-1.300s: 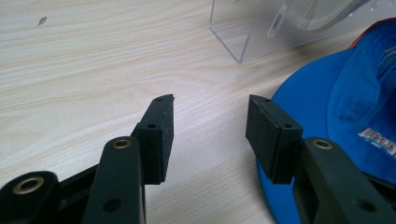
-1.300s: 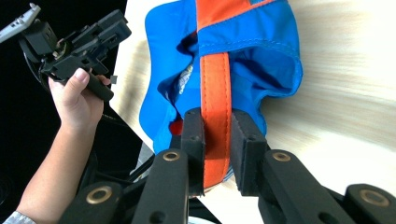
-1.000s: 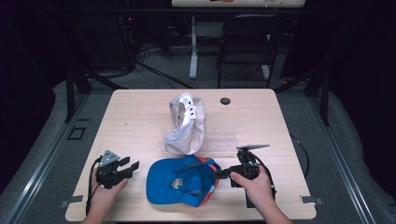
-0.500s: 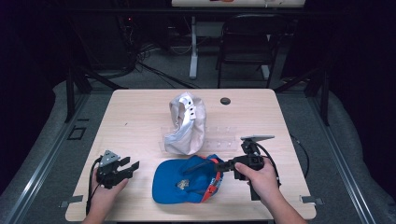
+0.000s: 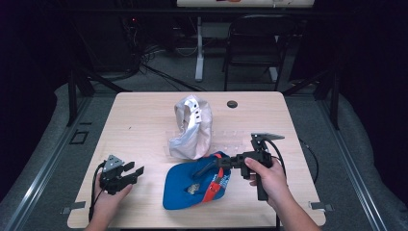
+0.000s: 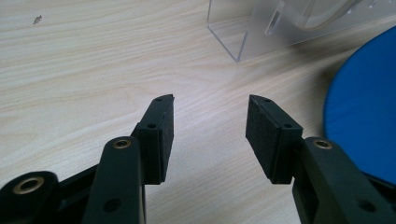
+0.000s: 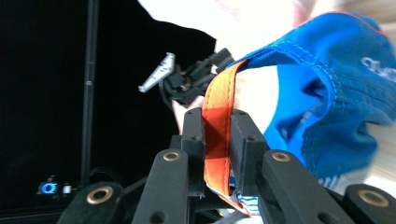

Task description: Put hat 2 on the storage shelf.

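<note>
The blue cap (image 5: 195, 180) lies upside down at the near middle of the tabletop (image 5: 144, 125), its back edge lifted off the wood. The right gripper (image 5: 222, 162) comes in level from the right, and its jaws are clamped narrow on the cap's orange strap (image 7: 217, 135), which runs up between the two pads in the right gripper view, with blue fabric hanging to the right of them. The left gripper (image 5: 137, 172) rests low near the left front edge, well apart from the cap, its jaws wide with only bare wood between them; the cap's brim sits off to their right. A white cap (image 5: 191, 126) sits on a clear stand (image 6: 261, 28) just behind the blue one.
</note>
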The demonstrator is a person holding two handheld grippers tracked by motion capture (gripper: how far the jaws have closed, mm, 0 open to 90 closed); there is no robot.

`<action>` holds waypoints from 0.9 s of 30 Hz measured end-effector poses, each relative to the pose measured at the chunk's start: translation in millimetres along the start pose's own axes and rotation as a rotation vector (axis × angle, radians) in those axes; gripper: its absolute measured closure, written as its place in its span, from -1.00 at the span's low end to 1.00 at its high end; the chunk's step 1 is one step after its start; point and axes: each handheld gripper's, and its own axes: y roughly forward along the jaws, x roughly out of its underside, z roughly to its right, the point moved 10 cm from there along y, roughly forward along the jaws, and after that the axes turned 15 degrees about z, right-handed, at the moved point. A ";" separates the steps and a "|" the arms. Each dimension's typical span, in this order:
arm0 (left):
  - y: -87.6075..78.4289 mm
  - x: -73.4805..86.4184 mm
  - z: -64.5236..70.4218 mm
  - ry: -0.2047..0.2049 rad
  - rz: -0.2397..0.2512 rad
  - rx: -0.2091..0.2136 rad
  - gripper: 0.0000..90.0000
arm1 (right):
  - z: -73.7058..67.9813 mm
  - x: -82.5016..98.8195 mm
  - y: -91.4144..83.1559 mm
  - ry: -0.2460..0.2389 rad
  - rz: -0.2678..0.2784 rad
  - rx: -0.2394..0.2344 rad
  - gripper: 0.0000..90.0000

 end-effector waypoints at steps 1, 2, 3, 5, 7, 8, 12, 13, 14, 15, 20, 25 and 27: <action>0.0 0.0 0.0 0.001 0.000 0.001 0.16 | -3.7 -1.1 -0.5 0.001 0.003 -0.015 0.73; 0.0 0.0 0.0 0.001 0.000 0.001 0.16 | -3.7 -1.1 -0.5 0.001 0.003 -0.015 0.73; -0.1 -0.1 0.2 0.000 0.000 0.001 0.16 | -12.8 -3.6 -1.9 0.019 0.018 -0.057 0.73; 0.0 0.0 0.3 0.000 0.000 0.002 0.16 | -18.8 -4.9 -3.3 0.034 0.023 -0.085 0.73; -0.2 0.1 0.3 0.002 -0.002 0.001 0.16 | -21.0 -5.7 -3.8 0.039 0.027 -0.088 0.73; -0.5 -0.1 0.3 0.002 -0.001 0.001 0.16 | -26.0 -7.8 -5.9 0.029 0.035 -0.095 0.73; -0.4 -0.3 0.1 -0.004 0.003 0.000 0.16 | -34.4 -13.4 -10.3 0.026 0.055 -0.102 0.73; -0.1 -0.1 0.0 -0.004 0.002 0.000 0.16 | -36.7 -15.1 -12.1 0.019 0.058 -0.102 0.73; -0.1 0.0 -0.1 0.000 0.000 0.001 0.16 | -39.7 -17.2 -12.7 0.023 0.074 -0.099 0.73; -0.1 -0.1 0.1 0.002 0.000 0.002 0.16 | -41.6 -17.8 -15.0 0.009 0.064 -0.098 0.73; -1.0 0.3 0.3 0.005 -0.011 0.002 0.16 | -52.6 -25.3 -23.2 -0.019 0.088 -0.078 0.73; -0.4 -0.3 0.2 -0.002 0.002 0.000 0.16 | -59.3 -35.9 -36.4 -0.031 0.117 -0.054 0.73; -0.5 -0.1 0.3 0.003 -0.002 0.001 0.16 | -61.3 -41.9 -43.1 -0.034 0.137 -0.049 0.73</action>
